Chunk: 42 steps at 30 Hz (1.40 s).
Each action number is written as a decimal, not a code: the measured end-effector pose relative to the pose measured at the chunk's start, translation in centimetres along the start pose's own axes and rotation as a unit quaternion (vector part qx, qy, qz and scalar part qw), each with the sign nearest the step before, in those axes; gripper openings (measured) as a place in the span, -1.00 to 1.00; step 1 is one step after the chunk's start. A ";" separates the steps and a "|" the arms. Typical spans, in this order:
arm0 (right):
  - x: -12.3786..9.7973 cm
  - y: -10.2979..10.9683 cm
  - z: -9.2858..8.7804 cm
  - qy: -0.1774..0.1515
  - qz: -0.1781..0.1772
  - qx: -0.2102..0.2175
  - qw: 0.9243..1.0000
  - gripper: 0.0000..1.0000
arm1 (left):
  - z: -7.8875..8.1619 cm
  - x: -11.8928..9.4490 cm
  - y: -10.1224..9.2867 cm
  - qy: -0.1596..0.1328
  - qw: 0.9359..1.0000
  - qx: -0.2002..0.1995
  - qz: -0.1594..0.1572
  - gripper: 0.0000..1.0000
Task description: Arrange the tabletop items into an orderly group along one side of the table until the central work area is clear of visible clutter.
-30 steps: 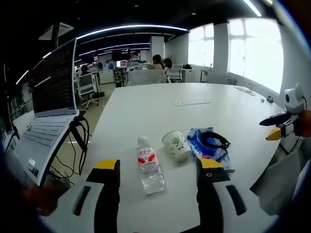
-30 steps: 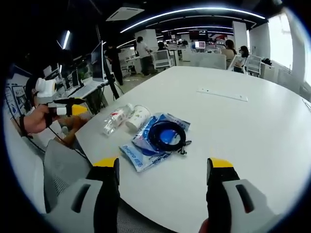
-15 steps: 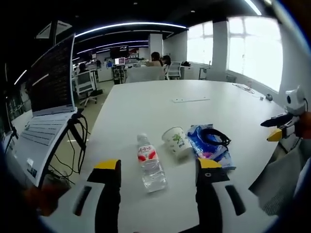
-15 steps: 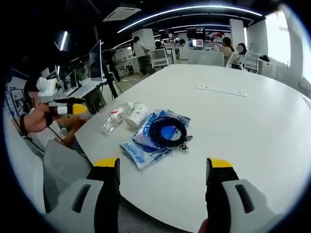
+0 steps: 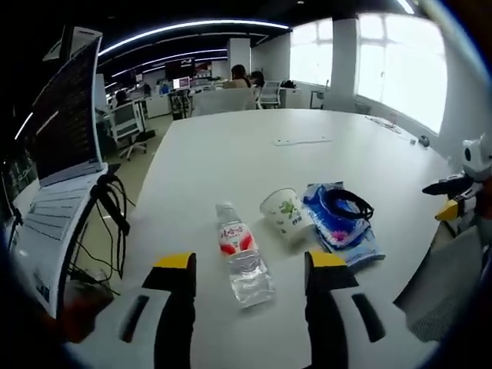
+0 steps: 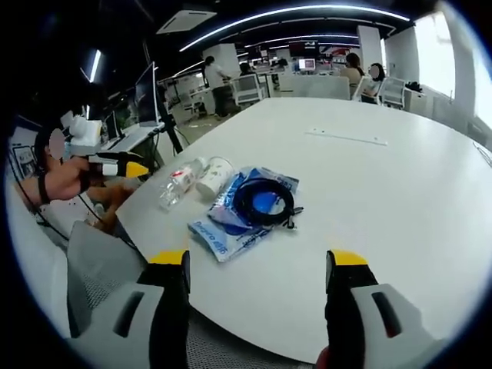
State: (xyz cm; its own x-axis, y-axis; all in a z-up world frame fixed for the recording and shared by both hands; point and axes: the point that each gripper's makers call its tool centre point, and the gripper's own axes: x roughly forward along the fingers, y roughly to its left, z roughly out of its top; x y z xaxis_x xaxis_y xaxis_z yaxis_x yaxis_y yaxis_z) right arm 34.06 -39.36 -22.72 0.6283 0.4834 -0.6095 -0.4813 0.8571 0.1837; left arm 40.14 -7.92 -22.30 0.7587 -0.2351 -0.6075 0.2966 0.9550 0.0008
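Nothing on the desk (image 5: 231,154) has moved since a second ago. Both grippers, left gripper (image 5: 247,270) and right gripper (image 6: 257,267), hang empty with jaws spread. Bottle (image 5: 240,255), cup (image 5: 286,214) and blue packet (image 6: 238,217) under a cable (image 6: 263,204) lie side by side near the desk's edge.
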 end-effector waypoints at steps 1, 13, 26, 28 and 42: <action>0.0 0.0 0.0 0.000 -0.001 0.002 1.000 0.42 | 0.0 0.3 0.1 0.003 1.000 0.003 -0.001 0.13; -0.1 -0.6 -1.2 0.013 -0.010 0.016 1.000 0.41 | -0.3 3.3 0.9 0.036 0.999 0.006 -0.014 0.07; 0.3 -1.1 -1.0 0.023 -0.013 0.016 1.000 0.41 | -0.5 6.2 1.2 0.078 0.997 -0.010 -0.022 0.00; 0.3 -1.3 -1.0 0.024 -0.014 0.016 0.999 0.41 | -0.7 6.5 0.9 0.093 0.995 -0.014 -0.028 -0.01; 0.7 -1.2 -1.2 0.035 -0.010 0.007 0.999 0.43 | -1.2 10.3 0.9 0.167 0.985 -0.033 -0.031 -0.02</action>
State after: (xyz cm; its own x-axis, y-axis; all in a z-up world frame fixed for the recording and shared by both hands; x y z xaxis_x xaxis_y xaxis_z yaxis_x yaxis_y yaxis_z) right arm 34.32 -40.26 -24.32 0.5929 0.4522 -0.6663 -0.4591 0.8696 0.1817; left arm 47.55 -9.24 -29.57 0.5043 -0.2319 -0.8318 0.2906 0.9527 -0.0895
